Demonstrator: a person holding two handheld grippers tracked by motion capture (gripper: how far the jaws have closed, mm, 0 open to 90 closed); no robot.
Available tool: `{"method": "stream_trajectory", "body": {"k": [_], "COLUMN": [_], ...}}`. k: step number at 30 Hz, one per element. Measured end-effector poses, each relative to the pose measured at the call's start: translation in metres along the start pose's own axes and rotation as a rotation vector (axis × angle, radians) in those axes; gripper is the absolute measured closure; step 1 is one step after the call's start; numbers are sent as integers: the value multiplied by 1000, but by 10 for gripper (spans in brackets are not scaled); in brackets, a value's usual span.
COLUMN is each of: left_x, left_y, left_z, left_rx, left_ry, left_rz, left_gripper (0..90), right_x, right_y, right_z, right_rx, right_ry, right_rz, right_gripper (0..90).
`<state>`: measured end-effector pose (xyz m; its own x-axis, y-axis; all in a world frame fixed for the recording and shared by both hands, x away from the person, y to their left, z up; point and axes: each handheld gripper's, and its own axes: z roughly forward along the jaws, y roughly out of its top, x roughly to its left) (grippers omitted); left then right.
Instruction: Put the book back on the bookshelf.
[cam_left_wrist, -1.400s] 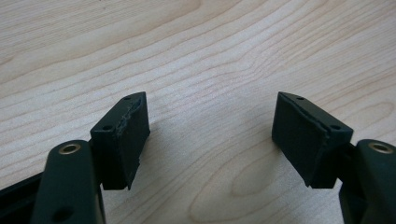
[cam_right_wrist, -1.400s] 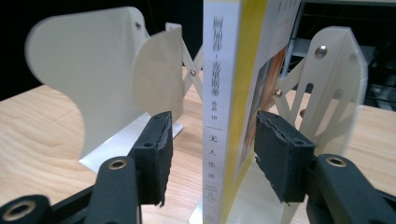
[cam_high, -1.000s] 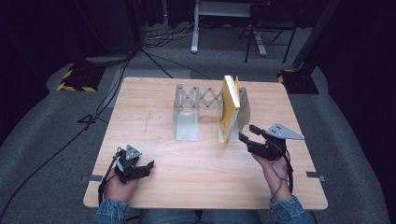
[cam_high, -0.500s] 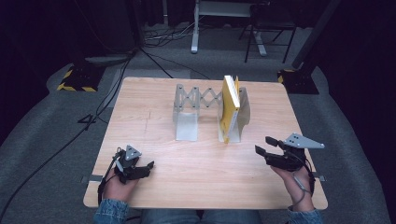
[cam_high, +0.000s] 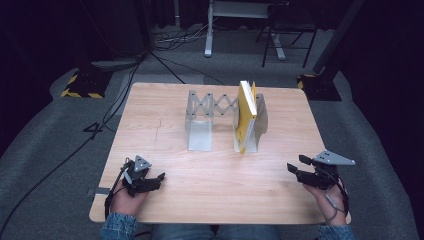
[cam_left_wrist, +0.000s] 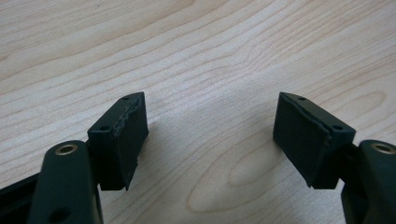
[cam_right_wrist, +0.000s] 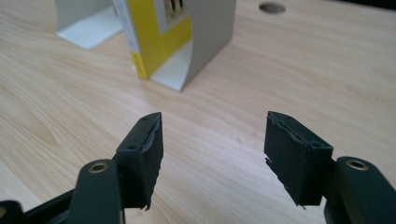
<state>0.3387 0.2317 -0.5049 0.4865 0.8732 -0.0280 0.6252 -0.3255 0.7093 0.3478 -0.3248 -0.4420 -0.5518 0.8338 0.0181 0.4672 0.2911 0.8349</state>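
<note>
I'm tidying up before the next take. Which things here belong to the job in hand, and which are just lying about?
Belongs to the job:
- yellow book, upright against the right plate of the rack
- expanding metal book rack
- right gripper, jaws open, nothing between them; they have just been opening
- left gripper, open over bare wood

Lying about:
- cables on the floor
- yellow-and-black striped block

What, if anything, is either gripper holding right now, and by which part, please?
Nothing is held. The left gripper and right gripper both stand open over bare table; the yellow book stands apart in the bookend rack.
</note>
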Motion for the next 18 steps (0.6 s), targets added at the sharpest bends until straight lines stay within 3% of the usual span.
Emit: {"method": "stream_trajectory", "body": {"k": [6, 9, 18], "left_x": [0, 0, -1], "left_y": [0, 0, 0], "left_z": [0, 0, 0], "left_rx": [1, 1, 2], "left_ry": [0, 0, 2], "left_rz": [2, 2, 6], "left_gripper": [269, 268, 268], "right_x": [-13, -13, -14], "right_y": [-22, -29, -43], "right_z": [13, 18, 31], "right_rx": [108, 134, 196], "right_ry": [-49, -76, -93], "right_rz": [-8, -29, -38], "right_gripper": [366, 363, 335]}}
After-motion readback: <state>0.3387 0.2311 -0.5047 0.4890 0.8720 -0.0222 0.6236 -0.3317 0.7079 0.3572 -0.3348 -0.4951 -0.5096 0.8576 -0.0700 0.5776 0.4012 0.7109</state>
